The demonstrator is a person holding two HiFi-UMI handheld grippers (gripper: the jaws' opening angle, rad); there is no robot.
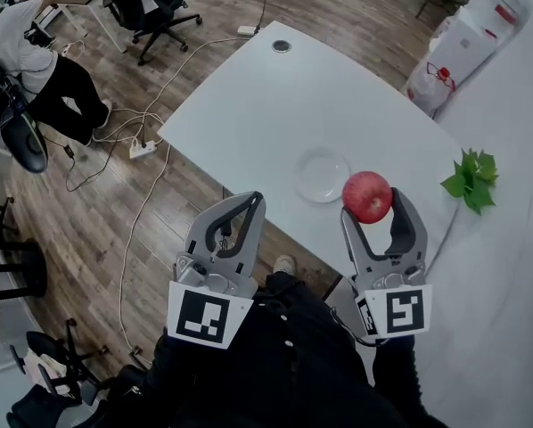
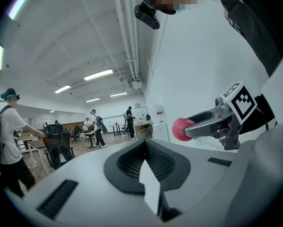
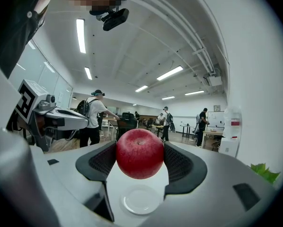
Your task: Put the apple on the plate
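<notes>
The apple [image 1: 367, 196] is deep red, the plate [image 1: 322, 175] clear and whitish, the bench [image 1: 249, 105] pale grey. The left gripper [image 1: 249, 201] and right gripper [image 1: 373, 203] are grey with black ribbed fingers [image 3: 181, 167] and black-and-white square-patterned marker cubes [image 1: 204, 316]. The leaves [image 1: 471, 179] are bright green, the floor [image 1: 115, 212] brown wood-grain

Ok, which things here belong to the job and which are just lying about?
Job: apple, clamped in the right claw; clear plate, empty, on the white table.
Lying about: green leafy sprig; small dark round thing at the table's far edge; left claw, shut and idle.
</notes>
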